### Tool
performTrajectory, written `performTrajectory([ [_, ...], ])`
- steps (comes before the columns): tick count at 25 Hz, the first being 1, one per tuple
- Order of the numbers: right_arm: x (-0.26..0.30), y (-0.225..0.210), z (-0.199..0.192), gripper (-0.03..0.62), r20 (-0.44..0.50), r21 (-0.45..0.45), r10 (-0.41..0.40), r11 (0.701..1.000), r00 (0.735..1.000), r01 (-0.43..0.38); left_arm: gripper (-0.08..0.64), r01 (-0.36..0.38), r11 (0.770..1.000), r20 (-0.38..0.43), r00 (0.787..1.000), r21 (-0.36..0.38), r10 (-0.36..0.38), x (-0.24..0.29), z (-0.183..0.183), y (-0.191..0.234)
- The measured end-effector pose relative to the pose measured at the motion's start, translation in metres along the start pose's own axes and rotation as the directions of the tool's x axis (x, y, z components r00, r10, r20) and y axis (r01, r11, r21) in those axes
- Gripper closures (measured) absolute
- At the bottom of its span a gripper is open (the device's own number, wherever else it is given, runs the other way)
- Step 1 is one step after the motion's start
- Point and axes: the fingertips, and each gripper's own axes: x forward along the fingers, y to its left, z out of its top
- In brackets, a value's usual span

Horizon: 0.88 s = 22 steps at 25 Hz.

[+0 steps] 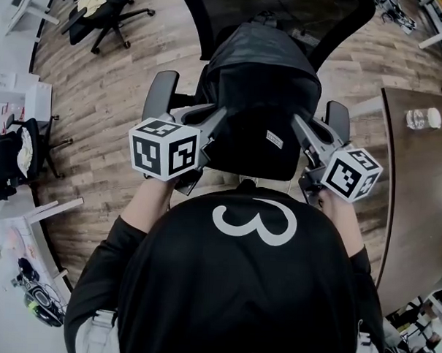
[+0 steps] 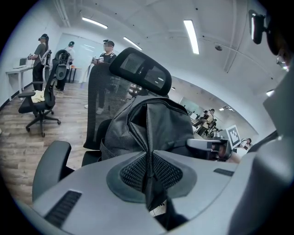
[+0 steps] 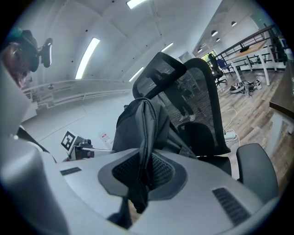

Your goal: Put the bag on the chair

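Head view: holding the bag (image 1: 257,100) from both flanks, biting its left side with the left gripper (image 1: 217,122) and its right side with the right gripper (image 1: 299,126). Hanging it between the two armrests (image 1: 160,89) of the chair (image 1: 213,25), close in front of the backrest and over the seat, hiding the seat completely. Not showing whether the bottom is touching the seat.

Left gripper view: pinching an upright fold of black bag fabric (image 2: 156,128) between the ribbed pads (image 2: 171,172), closing the jaws down to a narrow gap filled only by cloth. Facing the mesh backrest and the headrest (image 2: 140,71) just behind the bag, with one armrest at lower left.

Right gripper view: clamping a similar fold (image 3: 138,124) at the other side, again narrowing the jaws onto nothing but fabric. Seeing the bag standing tall against the backrest (image 3: 202,101), with the other armrest at lower right.

Judging the step in hand as the set-down onto the seat, and suggesting how to do it well:
- Lowering both sides together to avoid tipping the bag.
- Pressing its back panel against the backrest, well inside the seat's front edge.
- Centring it between the armrests.
- Releasing only after feeling the weight settling, since a soft bag is likely to be slumping forward once let go.
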Motion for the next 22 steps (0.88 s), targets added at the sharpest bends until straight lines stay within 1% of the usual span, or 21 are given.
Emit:
performTrajectory([
  [9, 0.027, -0.025, 0.01, 0.537, -0.018, 0.005, 0.001, 1.0, 1.0, -0.001, 0.503, -0.018, 0.999, 0.007, 1.0, -0.031, 0.019, 0.026, 0.011, 0.021],
  [16, 0.045, -0.046, 0.013, 0.537, -0.033, 0.021, -0.006, 1.0, 0.999, 0.007, 0.503, -0.022, 0.998, -0.004, 1.0, -0.055, 0.022, 0.046, 0.017, 0.036],
  [22, 0.059, -0.064, 0.006, 0.537, -0.05, 0.029, -0.025, 0.999, 0.998, 0.027, 0.503, -0.029, 0.997, -0.019, 0.999, -0.071, 0.028, 0.064, 0.012, 0.05],
])
